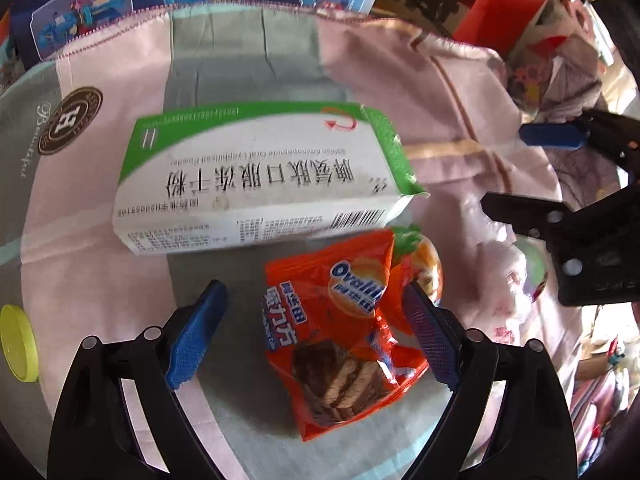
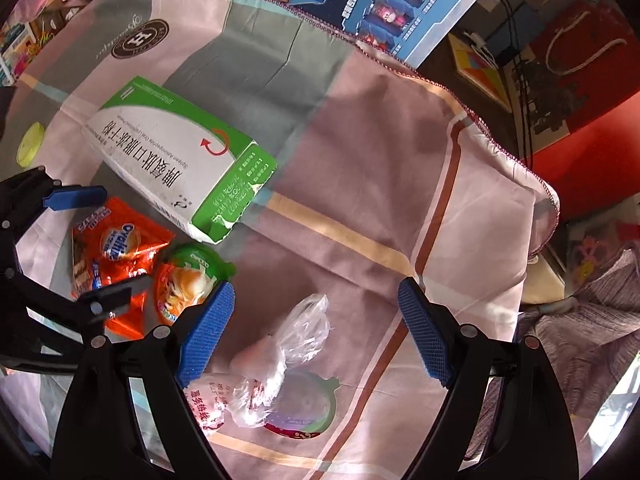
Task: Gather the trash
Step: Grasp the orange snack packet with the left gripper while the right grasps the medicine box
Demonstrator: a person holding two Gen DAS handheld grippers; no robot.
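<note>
Two grippers, spread: left gripper (image 1: 314, 334) is set astride orange wrapper (image 1: 344, 344), ungrasped; right gripper (image 2: 316, 334) is poised over clear bag (image 2: 276, 360), empty.

The small round snack cup (image 1: 426, 268) is mostly hidden behind the orange Ovaltine wrapper (image 1: 344, 344) in the left wrist view, so its label can't be read there. The yellow lid (image 1: 16, 344) gets clipped by the frame edge. In the right wrist view, a crumpled clear plastic bag (image 2: 280, 352) covers half a green-rimmed cup lid (image 2: 316, 408). Fine print on the medicine box (image 1: 260, 176) is too blurry to make out.
</note>
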